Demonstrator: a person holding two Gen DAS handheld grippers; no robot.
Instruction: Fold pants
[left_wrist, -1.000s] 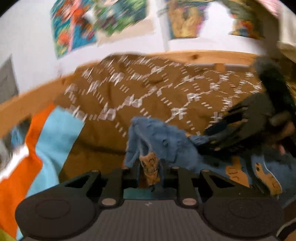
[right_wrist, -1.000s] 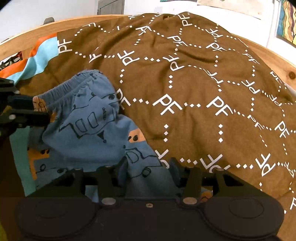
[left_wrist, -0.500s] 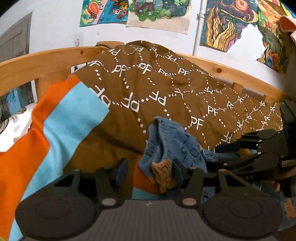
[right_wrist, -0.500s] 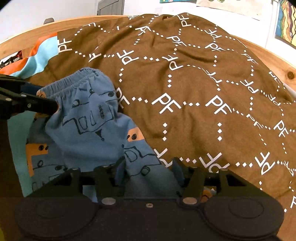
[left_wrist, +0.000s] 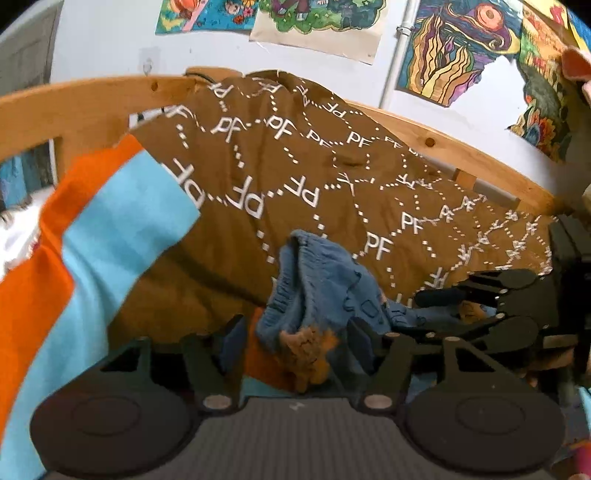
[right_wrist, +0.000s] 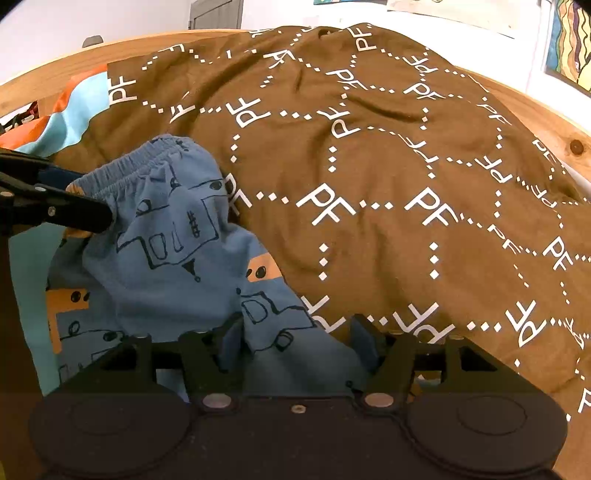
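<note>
The blue pants (right_wrist: 173, 254), printed with dark outlines and orange patches, lie bunched on the brown blanket (right_wrist: 388, 166) of a wooden-framed bed (left_wrist: 436, 144). The left gripper (left_wrist: 295, 332) has its fingers spread around the elastic waistband end; the right gripper (right_wrist: 295, 332) likewise stands spread, cloth lying between its fingers. An orange-and-turquoise cover (left_wrist: 103, 236) lies beside the blanket.

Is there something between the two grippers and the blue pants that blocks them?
Nothing visible does. The blue pants already lie between the open fingers of the left gripper and the right gripper, on the brown blanket.
</note>
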